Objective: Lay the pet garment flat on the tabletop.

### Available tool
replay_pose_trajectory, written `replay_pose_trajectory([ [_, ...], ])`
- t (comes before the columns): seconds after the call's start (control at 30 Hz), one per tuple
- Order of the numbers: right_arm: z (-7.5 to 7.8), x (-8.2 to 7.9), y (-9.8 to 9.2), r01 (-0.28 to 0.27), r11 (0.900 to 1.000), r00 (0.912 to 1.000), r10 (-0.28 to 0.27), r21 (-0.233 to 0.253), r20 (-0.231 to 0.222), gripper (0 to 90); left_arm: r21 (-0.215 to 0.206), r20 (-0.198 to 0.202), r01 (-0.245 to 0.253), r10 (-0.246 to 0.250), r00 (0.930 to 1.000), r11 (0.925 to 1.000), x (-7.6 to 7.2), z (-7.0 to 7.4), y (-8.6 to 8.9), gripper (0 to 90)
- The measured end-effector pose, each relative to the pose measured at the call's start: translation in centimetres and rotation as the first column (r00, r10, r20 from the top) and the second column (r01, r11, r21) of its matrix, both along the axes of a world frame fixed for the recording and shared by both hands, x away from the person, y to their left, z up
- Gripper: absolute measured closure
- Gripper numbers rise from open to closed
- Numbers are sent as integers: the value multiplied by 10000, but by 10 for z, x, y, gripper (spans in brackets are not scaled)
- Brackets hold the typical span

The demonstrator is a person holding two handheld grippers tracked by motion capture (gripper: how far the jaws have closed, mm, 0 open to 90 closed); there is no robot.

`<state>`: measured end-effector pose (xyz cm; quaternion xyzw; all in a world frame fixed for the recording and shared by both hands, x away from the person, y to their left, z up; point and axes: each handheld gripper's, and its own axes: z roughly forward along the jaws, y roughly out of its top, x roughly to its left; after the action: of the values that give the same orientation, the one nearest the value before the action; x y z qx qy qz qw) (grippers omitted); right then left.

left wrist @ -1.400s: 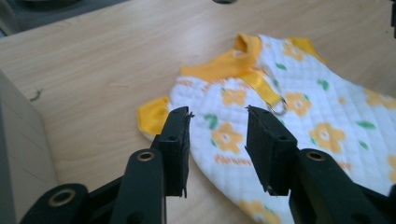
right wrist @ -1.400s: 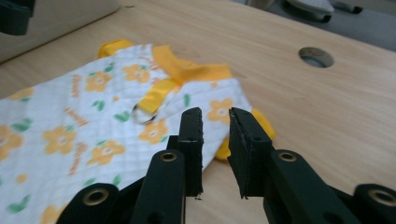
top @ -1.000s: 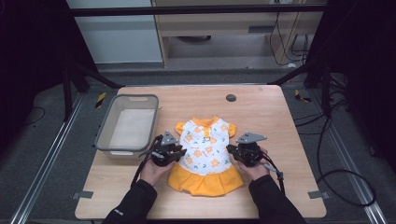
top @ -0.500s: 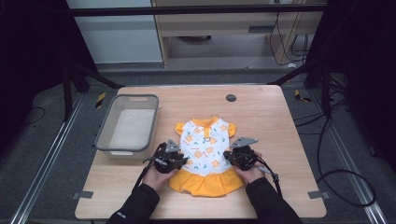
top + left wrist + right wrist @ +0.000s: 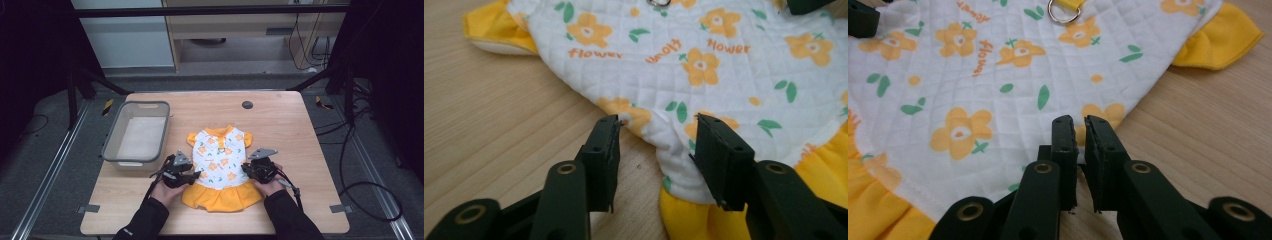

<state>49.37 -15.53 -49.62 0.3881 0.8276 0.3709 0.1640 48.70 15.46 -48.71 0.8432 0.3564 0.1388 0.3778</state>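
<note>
Wooden table is bearing a flat dress while the right gripper is pinching its side edge and the left gripper, jaws spread, is straddling the opposite edge, likely needing to clamp next.

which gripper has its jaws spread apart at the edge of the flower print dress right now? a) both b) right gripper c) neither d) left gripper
d: in the left gripper view the left gripper has its jaws standing wide apart astride the side edge of the white quilted dress with orange flowers and a yellow skirt, while in the right gripper view the right gripper has its jaws pressed nearly together on the dress edge.
</note>
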Motion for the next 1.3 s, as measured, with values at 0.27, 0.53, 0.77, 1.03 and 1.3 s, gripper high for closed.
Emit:
replay_pose_trajectory([
  [0.27,21,-13,-20,402,9965,9967,-451,730,672,748,-540,631,37,-3,9980,9985,-21,17,17,444],
  [0.53,29,-27,-42,935,9910,9870,-1048,953,1220,571,-808,792,-130,194,9967,9966,-39,21,35,408],
  [0.77,29,-40,-62,1428,9799,9812,-1586,1395,1096,458,-796,814,-396,460,9956,9960,-61,22,58,370],
  [1.03,21,-50,-81,1896,9741,9732,-2031,1233,1081,319,-500,849,-858,898,9923,9951,-71,19,82,336],
  [1.3,13,-53,-96,2406,9619,9633,-2531,1300,896,238,-486,871,-1577,1615,9830,9863,-74,14,111,307],
])
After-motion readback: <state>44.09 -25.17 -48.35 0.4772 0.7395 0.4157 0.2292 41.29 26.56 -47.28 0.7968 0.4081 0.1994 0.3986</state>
